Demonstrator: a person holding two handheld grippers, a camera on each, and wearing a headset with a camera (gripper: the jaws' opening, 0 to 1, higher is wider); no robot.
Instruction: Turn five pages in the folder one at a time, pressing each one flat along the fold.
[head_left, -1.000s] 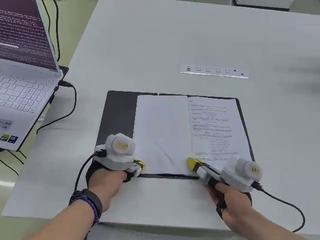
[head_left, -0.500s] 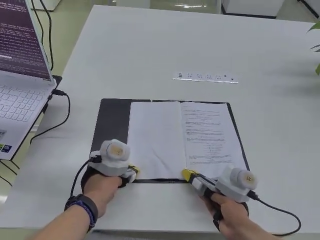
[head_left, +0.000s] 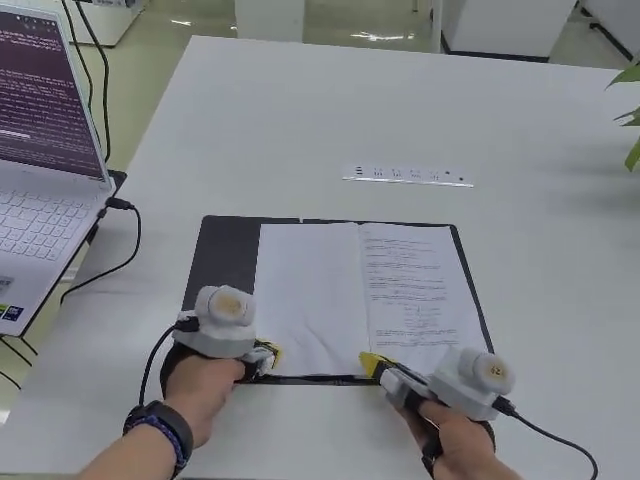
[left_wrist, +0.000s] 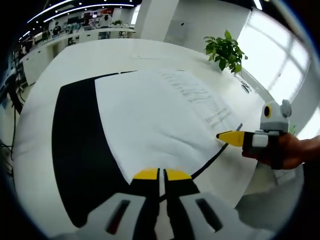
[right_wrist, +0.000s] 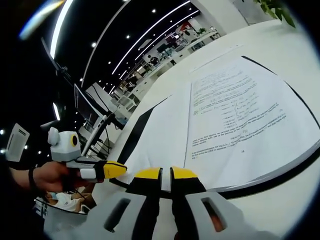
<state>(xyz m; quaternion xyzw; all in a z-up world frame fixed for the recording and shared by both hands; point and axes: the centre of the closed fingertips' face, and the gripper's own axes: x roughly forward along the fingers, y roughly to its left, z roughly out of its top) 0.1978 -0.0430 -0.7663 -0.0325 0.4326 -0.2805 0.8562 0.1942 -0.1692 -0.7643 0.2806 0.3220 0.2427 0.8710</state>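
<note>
Head view: an open black folder (head_left: 225, 265) lies flat on the white table (head_left: 300, 110), its near edge close to the table's near edge. It shows a blank left page (head_left: 305, 290) and a printed right page (head_left: 415, 290) that meet at a straight central fold. The left gripper (head_left: 268, 352) sits at the near left corner of the blank left page. The right gripper (head_left: 368, 362) sits at the folder's near edge, just beside the foot of the fold. A silver laptop (head_left: 40, 170) with a black cable (head_left: 110, 260) stands off the folder's left side. A flush socket strip (head_left: 408, 175) lies beyond the far edge, and bare tabletop extends to the right and beyond. Left gripper view: the left gripper's (left_wrist: 161, 174) yellow-tipped jaws are closed to a thin slit over the near edge of the blank left page, with nothing seen between them. The right gripper (left_wrist: 230, 137) points in from the right, and a green potted plant (left_wrist: 225, 50) stands far off. Right gripper view: the right gripper's (right_wrist: 166, 175) jaws stand almost together with nothing held, at the folder's black near border. The left gripper (right_wrist: 112, 170) is at the left.
</note>
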